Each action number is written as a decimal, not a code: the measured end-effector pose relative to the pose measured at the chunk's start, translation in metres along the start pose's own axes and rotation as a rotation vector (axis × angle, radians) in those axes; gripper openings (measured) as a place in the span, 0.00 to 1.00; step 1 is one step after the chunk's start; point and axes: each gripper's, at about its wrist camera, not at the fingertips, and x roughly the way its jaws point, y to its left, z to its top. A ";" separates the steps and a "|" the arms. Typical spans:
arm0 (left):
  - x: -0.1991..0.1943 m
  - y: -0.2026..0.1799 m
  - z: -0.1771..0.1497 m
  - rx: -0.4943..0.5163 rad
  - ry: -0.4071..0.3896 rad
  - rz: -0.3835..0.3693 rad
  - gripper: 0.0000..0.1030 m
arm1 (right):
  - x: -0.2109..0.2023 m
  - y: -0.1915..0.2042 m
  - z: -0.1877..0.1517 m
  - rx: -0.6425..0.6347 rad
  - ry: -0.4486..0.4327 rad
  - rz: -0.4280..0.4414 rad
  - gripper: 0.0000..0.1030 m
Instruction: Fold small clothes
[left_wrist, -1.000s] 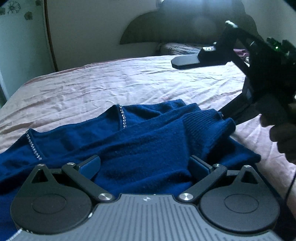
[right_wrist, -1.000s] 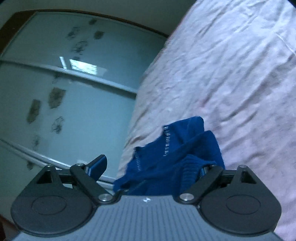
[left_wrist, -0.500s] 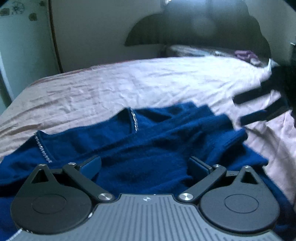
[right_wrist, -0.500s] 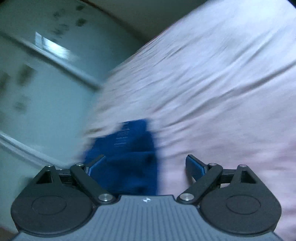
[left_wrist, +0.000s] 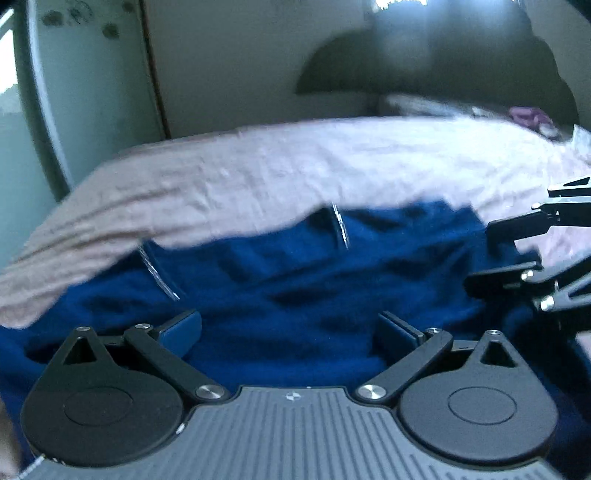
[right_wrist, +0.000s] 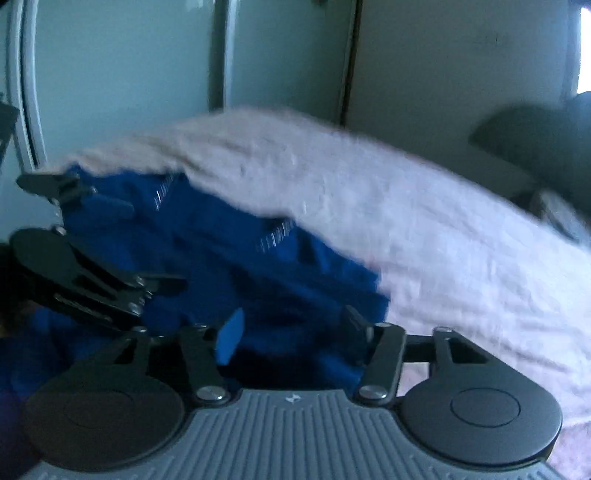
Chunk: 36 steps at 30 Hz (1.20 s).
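Your dark blue knitted sweater (left_wrist: 295, 295) lies rumpled on the pale pink wrinkled bedsheet (left_wrist: 258, 177), bunched toward the near edge of the bed, with soft ridges and folds running across its fuzzy knit. Two narrow strips of small sparkling stones (left_wrist: 340, 229) cross the fabric near its far side, one toward the left and one nearer the middle; motion blur smears them. Your left gripper (left_wrist: 290, 332) hovers low over the near part of the sweater with its jaws spread wide and nothing pinched between them. Your right gripper (right_wrist: 291, 332) sits over the sweater's right-hand edge, close to where blue knit meets sheet; its jaws have just been closing and now stand about half apart, with sweater fabric lying in the gap, but you cannot tell whether the blue pads (right_wrist: 229, 336) actually press on it.
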 end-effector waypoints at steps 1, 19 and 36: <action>-0.001 0.000 -0.003 0.002 -0.009 0.001 0.99 | 0.007 -0.009 -0.006 0.030 0.047 0.013 0.50; -0.077 0.030 -0.023 -0.001 -0.087 0.007 0.99 | -0.058 0.009 -0.027 0.272 -0.100 -0.067 0.79; -0.200 0.110 -0.135 -0.149 0.022 -0.078 0.99 | -0.170 0.087 -0.127 0.416 -0.037 -0.067 0.90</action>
